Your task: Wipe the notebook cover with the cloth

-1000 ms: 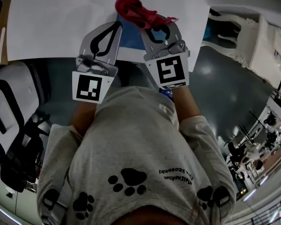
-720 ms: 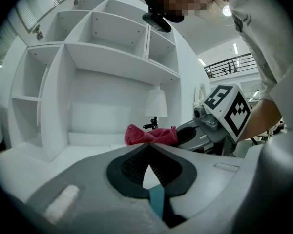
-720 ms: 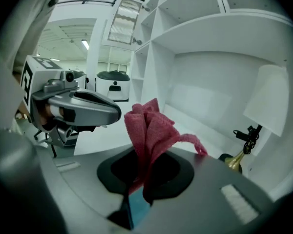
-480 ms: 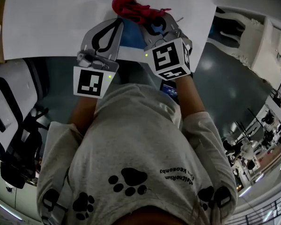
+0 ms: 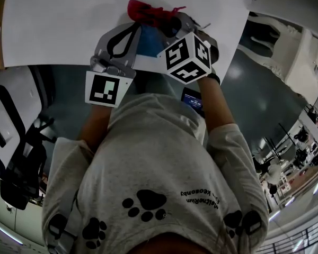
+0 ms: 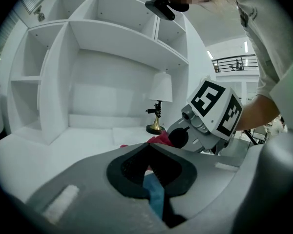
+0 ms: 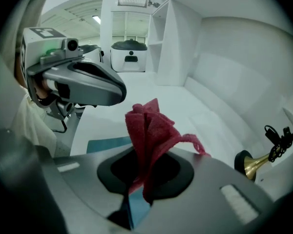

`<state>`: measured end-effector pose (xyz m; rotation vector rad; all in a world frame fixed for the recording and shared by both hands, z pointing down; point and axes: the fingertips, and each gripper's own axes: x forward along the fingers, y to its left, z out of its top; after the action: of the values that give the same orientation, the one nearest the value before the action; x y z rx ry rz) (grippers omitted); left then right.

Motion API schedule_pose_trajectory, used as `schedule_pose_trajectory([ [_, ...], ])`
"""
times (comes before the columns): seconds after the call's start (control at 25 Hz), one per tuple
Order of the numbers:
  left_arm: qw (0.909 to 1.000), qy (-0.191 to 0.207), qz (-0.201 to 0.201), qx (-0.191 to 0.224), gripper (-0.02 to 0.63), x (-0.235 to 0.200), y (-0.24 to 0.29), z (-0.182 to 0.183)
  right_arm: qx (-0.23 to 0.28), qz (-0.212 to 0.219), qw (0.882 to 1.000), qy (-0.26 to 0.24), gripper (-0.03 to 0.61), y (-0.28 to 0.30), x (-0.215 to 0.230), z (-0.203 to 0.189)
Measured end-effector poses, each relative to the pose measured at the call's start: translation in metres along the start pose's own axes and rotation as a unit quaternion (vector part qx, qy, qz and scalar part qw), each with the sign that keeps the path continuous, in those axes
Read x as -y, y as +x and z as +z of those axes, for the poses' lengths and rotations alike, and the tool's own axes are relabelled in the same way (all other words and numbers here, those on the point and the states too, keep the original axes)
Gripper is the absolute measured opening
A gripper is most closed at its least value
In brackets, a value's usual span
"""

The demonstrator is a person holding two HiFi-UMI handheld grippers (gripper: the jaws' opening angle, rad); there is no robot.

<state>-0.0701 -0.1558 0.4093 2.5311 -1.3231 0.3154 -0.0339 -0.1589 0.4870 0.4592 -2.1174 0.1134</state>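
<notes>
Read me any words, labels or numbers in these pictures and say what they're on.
Shirt: two short lines of print, upside down, too blurred to read.
Marker cube on the right tool, marker on the left tool: square patterns, no words.
No other readable text.

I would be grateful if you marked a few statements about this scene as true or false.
1. The right gripper is clamped on a red cloth. True.
2. The notebook is green. False: it is blue.
3. A lamp with a white shade stands on the white table. True.
4. The left gripper holds the cloth. False: its fingers are together with no cloth between them.
</notes>
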Motion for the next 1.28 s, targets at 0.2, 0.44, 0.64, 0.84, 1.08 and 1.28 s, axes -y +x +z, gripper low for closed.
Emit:
schedule_pose_trajectory([
  [0.2, 0.9997, -0.008, 0.000, -0.025, -0.005, -0.003, 0.004, -0.009, -0.030, 0.018, 0.999, -0.021, 0.051, 0.010, -0.002, -0.005],
  [0.44, 0.9988, -0.012, 0.005, -0.047, -0.004, -0.005, 0.010, -0.019, -0.070, 0.044, 0.995, -0.051, 0.051, 0.021, -0.007, -0.012],
  [0.64, 0.9978, -0.019, 0.012, -0.063, -0.004, -0.006, 0.013, -0.024, -0.099, 0.067, 0.991, -0.062, 0.051, 0.027, -0.011, -0.019],
  [0.84, 0.9971, -0.028, 0.020, -0.067, -0.003, -0.009, 0.010, -0.027, -0.121, 0.071, 0.987, -0.071, 0.049, 0.032, -0.014, -0.026],
  [1.08, 0.9969, -0.032, 0.025, -0.067, -0.005, -0.011, 0.006, -0.029, -0.144, 0.070, 0.984, -0.078, 0.049, 0.034, -0.016, -0.037],
  [1.28, 0.9972, -0.030, 0.022, -0.065, -0.003, -0.007, 0.003, -0.027, -0.158, 0.061, 0.983, -0.076, 0.049, 0.027, -0.013, -0.049],
])
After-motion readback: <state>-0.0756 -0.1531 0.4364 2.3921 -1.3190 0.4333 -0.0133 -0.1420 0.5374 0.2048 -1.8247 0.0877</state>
